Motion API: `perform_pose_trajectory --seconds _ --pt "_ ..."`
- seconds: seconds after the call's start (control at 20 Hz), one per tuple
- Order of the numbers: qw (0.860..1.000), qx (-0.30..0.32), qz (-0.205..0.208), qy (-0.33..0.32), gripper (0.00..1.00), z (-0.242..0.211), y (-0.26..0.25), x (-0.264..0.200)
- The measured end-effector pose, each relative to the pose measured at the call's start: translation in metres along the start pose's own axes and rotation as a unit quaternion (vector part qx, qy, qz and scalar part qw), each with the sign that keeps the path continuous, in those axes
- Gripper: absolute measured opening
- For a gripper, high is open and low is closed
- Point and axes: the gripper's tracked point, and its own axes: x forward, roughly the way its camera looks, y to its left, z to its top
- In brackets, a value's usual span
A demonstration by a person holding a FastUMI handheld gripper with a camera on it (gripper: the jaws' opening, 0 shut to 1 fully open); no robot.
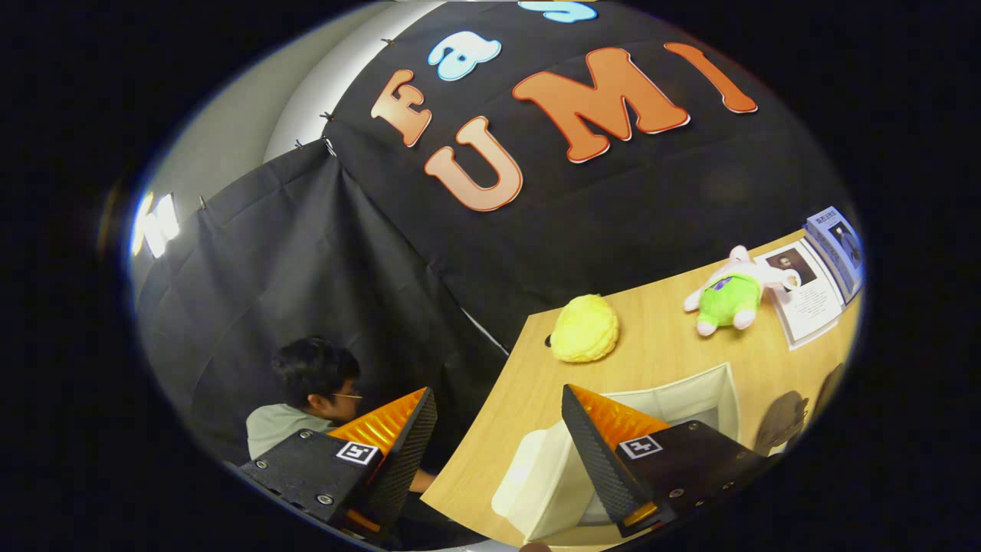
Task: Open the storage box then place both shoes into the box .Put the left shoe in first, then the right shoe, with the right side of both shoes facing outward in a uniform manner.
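Tongs (498, 429) spread wide, gripping nothing, above white box (690, 402) on table (659, 345). Level out, drop toward box's near lid edge, approach slowly.

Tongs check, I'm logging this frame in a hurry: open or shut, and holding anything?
Tongs: open, fingers spread wide, nothing between them; one finger hangs above the white storage box.

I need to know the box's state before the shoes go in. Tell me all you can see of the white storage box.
The white storage box looks like soft fabric with upright walls and a rounded near corner. It stands on the wooden table, nearer the claw than the yellow plush. Its top looks open, though its inside is hidden. One finger of the open claw overlaps it in view; contact cannot be told.
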Motion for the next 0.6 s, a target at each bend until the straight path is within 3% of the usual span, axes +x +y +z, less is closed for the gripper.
perform_pose_trajectory --seconds 0.3,0.6 --pt "0.995 -0.031 -0.085 -0.044 0.98 0.025 -0.082 -0.053" --pt "0.979 -0.048 -0.187 -0.059 0.98 0.021 -0.18 -0.109"
